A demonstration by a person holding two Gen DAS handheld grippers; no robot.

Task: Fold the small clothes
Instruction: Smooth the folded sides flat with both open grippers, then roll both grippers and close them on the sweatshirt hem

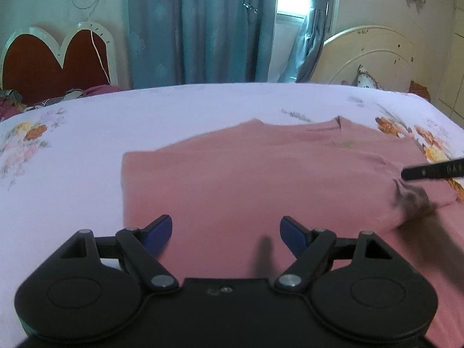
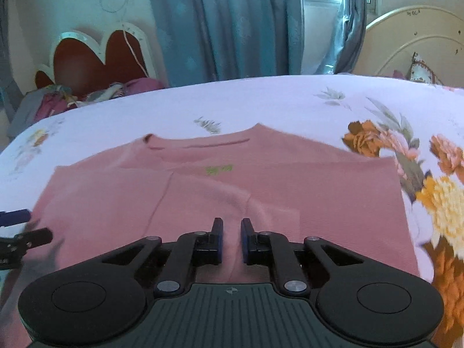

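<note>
Pink shirt (image 2: 220, 200) spread flat on the flowered bedsheet (image 2: 261, 101), neckline toward the blue curtain (image 2: 220, 23), sides folded inward. Left gripper (image 1: 226, 232) poised over the shirt's near hem, jaws wide apart, nothing between the blue pads (image 1: 161, 232). Right gripper (image 2: 232, 239) low over the shirt's near middle, jaws narrowed to a slim gap; grip on the fabric impossible to tell.

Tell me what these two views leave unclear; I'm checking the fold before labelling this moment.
- Pink shirt, near hem: right wrist view, hidden behind the right hand-held gripper.
- Green print: both views, blurred, unreadable.
- Shirt's right edge: left wrist view, smeared by motion blur.
- Right gripper's hold on fabric: narrow gap, contact unclear.
</note>
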